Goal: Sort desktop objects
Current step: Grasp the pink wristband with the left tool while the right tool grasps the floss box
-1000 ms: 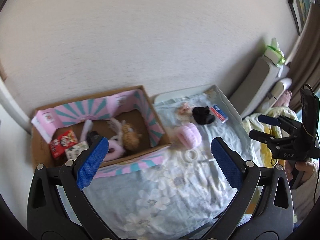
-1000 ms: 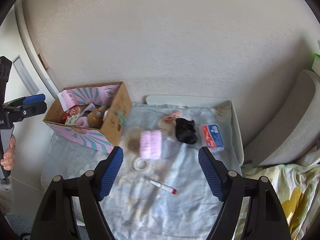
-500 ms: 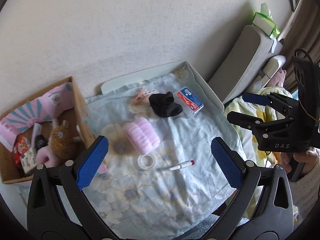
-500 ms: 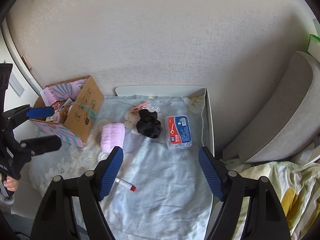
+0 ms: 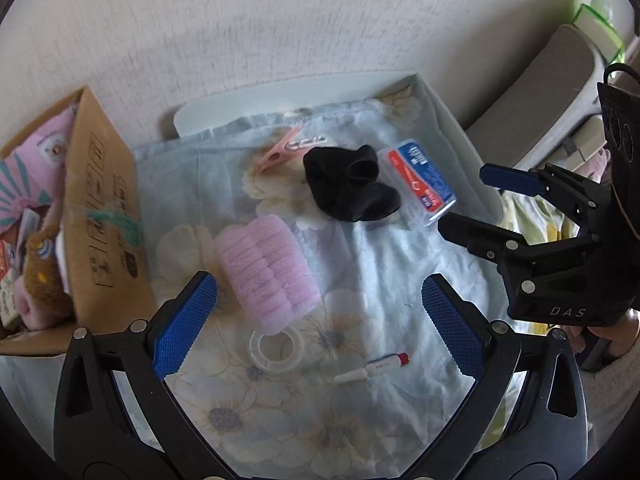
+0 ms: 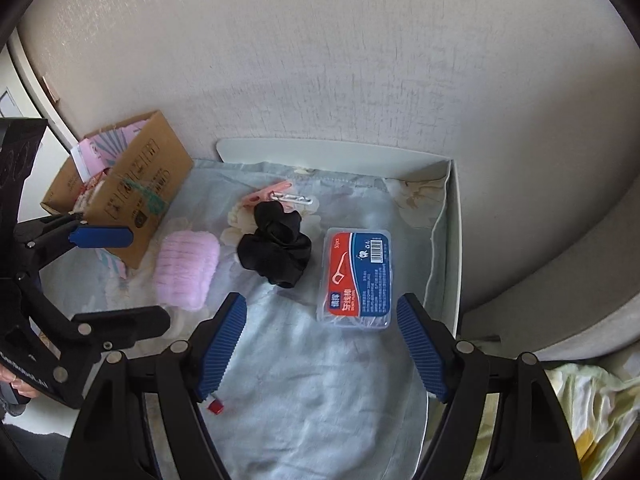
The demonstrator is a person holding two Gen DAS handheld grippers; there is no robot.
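Over floral cloth (image 5: pixel 360 264), left gripper (image 5: pixel 320 320) and right gripper (image 6: pixel 320 344) tilt downward, jaws apart, empty.

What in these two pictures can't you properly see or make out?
- Cardboard box contents: its wall hides most in the right wrist view; the left wrist view's edge cuts them off.
- White pen: in the right wrist view only its red cap shows; the right tongs cover the rest.
- Small print on the floss pick box: too small to read.
- Person: only fingers at the frame edges.

Fluffy pink cloth roll (image 5: pixel 267 269), glossy clear plastic floss box (image 6: pixel 358 277), matt cardboard box (image 5: pixel 103 216)
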